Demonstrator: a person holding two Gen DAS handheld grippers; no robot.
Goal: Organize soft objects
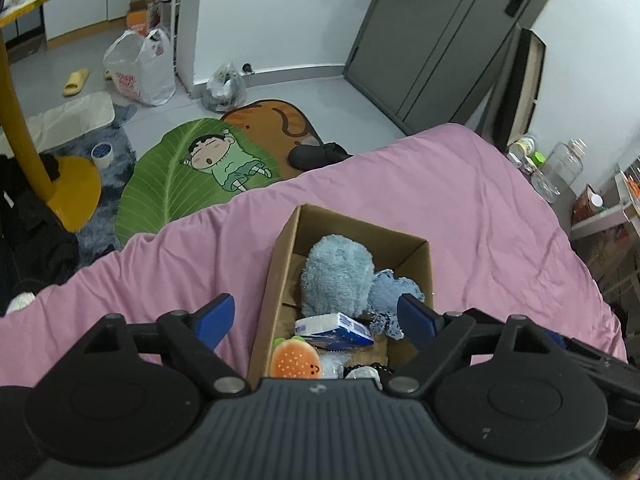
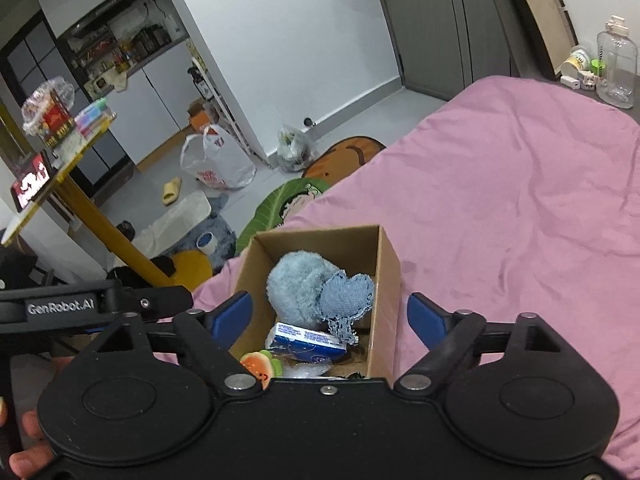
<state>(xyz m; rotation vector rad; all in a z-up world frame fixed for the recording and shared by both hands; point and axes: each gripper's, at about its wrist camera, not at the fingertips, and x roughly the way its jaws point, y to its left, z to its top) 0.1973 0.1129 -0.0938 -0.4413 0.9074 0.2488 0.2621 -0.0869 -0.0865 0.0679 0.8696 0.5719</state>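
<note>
An open cardboard box (image 1: pixel 282 264) (image 2: pixel 386 276) stands on the pink bed. Inside lie a fluffy light-blue plush (image 1: pixel 338 276) (image 2: pixel 298 284), a denim heart (image 1: pixel 390 292) (image 2: pixel 348 294), a blue-and-white tissue pack (image 1: pixel 336 330) (image 2: pixel 308 340) and a burger-shaped plush (image 1: pixel 294 362) (image 2: pixel 260 364). My left gripper (image 1: pixel 316 318) is open and empty, held above the box's near end. My right gripper (image 2: pixel 328 316) is open and empty, also above the box's near end. The left gripper's arm (image 2: pixel 96 306) shows at the left of the right wrist view.
The pink bed sheet (image 1: pixel 460 208) (image 2: pixel 520 208) spreads around the box. On the floor lie a leaf-shaped cartoon rug (image 1: pixel 188 172), plastic bags (image 1: pixel 140 68), a slipper (image 1: pixel 76 82) and a yellow table stand (image 1: pixel 24 128). Bottles (image 2: pixel 616 64) stand beyond the bed.
</note>
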